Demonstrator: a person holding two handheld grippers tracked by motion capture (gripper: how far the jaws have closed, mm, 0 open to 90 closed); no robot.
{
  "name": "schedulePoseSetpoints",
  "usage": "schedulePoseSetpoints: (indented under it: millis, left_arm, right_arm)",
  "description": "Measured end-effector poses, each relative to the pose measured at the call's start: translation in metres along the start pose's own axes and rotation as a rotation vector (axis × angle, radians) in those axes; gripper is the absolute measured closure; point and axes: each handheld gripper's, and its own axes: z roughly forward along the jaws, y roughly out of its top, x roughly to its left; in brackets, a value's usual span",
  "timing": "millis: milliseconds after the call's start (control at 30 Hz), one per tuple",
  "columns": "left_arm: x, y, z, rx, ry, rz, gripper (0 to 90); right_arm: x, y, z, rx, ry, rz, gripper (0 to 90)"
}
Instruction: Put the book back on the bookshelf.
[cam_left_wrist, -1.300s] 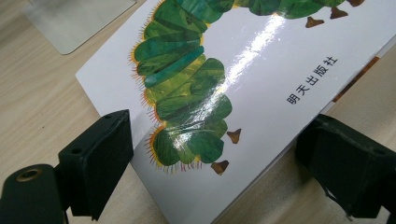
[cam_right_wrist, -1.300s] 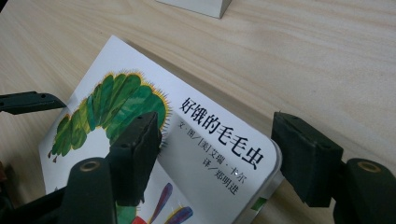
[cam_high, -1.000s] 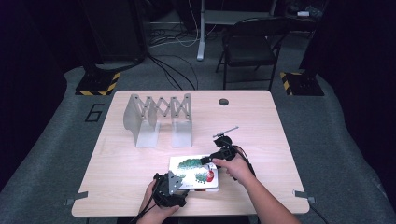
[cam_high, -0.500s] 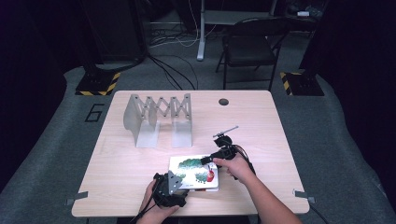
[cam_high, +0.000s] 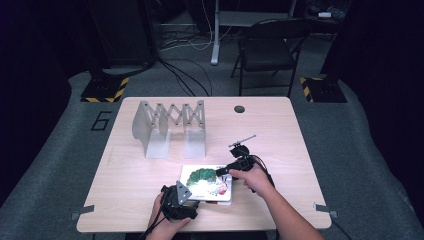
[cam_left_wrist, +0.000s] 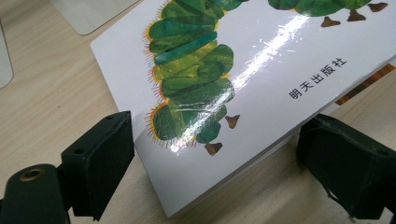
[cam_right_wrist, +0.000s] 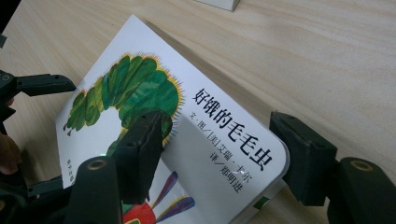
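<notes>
In the right gripper view the right gripper (cam_right_wrist: 219, 158) has its jaws set astride a corner of the picture book (cam_right_wrist: 187, 140): one jaw lies over the cover beside the caterpillar's head, the other stands off the book's rounded corner at about 3 o'clock, with a sliver of desk between pad and edge. The jaws have just been closing, with the book's corner between them, and are not yet clamped on it. In the left gripper view the left gripper (cam_left_wrist: 210, 168) straddles the opposite corner; the jaws are released, one at 8 o'clock and one at 4 o'clock, neither pressing on the book.

The book is thin, glossy and white, with a green segmented caterpillar fringed in yellow, small brown feet, black Chinese characters for title and publisher, and a red patch near the head. Light glares across the cover. It lies flat on the desk (cam_high: 300, 150), at the near edge around 6 o'clock in the high view, between the two hands.

Outward, at about 11 o'clock from the book, stands a grey metal expanding file rack (cam_high: 170, 127), well apart. A dark round cable port (cam_high: 239, 108) sits in the desk at 12 o'clock near the far edge. Beyond the desk a black folding chair (cam_high: 270, 50) stands on the grey floor. Nothing lies between the jaws and the book.
</notes>
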Motion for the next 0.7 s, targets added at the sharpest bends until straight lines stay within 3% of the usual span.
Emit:
schedulePoseSetpoints:
  millis: [133, 333, 700]
  left_arm:
    - [0.003, -0.001, 0.002, 0.005, -0.008, -0.026, 8.1]
    - [0.013, -0.003, 0.005, 0.022, -0.072, -0.102, 5.3]
    - [0.016, -0.003, 0.007, 0.024, -0.076, -0.102, 4.1]
  right_arm:
    - [0.001, 0.001, 0.0, 0.001, -0.006, -0.005, 35.9]
    - [0.003, 0.003, -0.001, 0.006, -0.01, -0.013, 36.3]
    - [0.003, 0.005, -0.003, 0.007, -0.006, -0.027, 38.3]
